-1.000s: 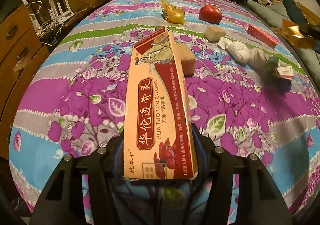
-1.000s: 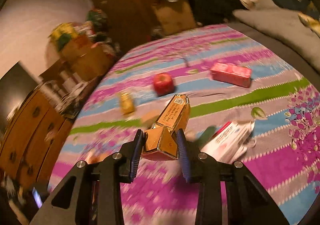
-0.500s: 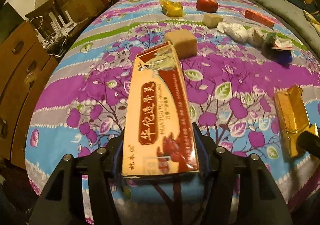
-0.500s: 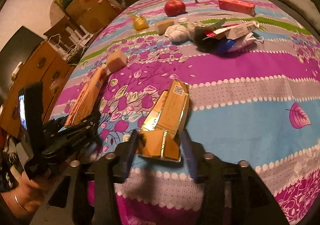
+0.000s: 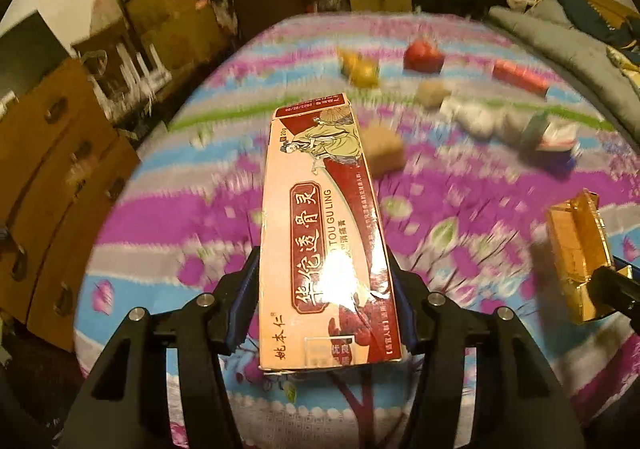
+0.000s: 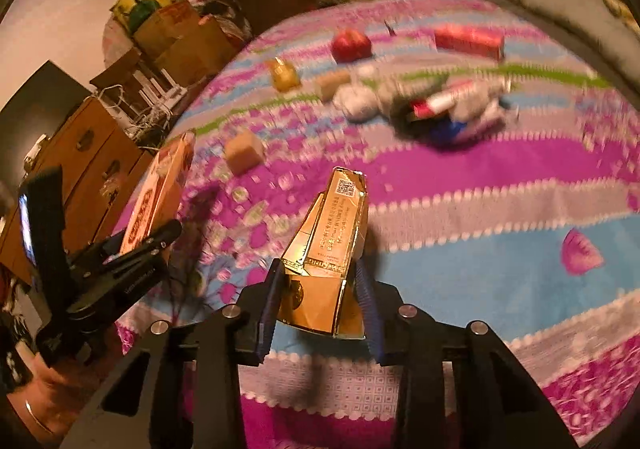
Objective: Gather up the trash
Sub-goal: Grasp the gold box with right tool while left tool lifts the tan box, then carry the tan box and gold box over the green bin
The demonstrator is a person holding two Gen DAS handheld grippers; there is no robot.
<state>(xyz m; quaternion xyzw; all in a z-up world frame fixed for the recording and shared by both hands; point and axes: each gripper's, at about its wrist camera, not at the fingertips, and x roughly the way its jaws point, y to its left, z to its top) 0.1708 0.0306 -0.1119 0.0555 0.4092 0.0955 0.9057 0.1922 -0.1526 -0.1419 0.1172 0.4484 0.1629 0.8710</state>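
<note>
A long orange and red medicine box [image 5: 320, 209] sticks forward from my left gripper [image 5: 322, 269], held above the flowered bedspread [image 5: 168, 209]. The jaws are closing, both pads pressed on the box's sides. My right gripper [image 6: 318, 273] has a crumpled gold carton [image 6: 336, 233] between its pads and its jaws are closing on it, near the bed's front edge. The left wrist view shows the gold carton [image 5: 576, 253] at the right. In the right wrist view, the medicine box [image 6: 160, 193] appears at the left.
Farther back on the bed lie a red apple [image 5: 422, 55], a yellow wrapper [image 5: 360, 69], two tan cubes [image 5: 384, 149], a red box [image 5: 520, 75], crumpled white paper [image 5: 480, 117] and a small pile of packaging [image 5: 556, 145]. Wooden drawers [image 5: 48, 169] stand left.
My right gripper swung with the gold carton from the far side to the near edge, widened its jaws, then closed on it again. My left gripper rose with the medicine box.
</note>
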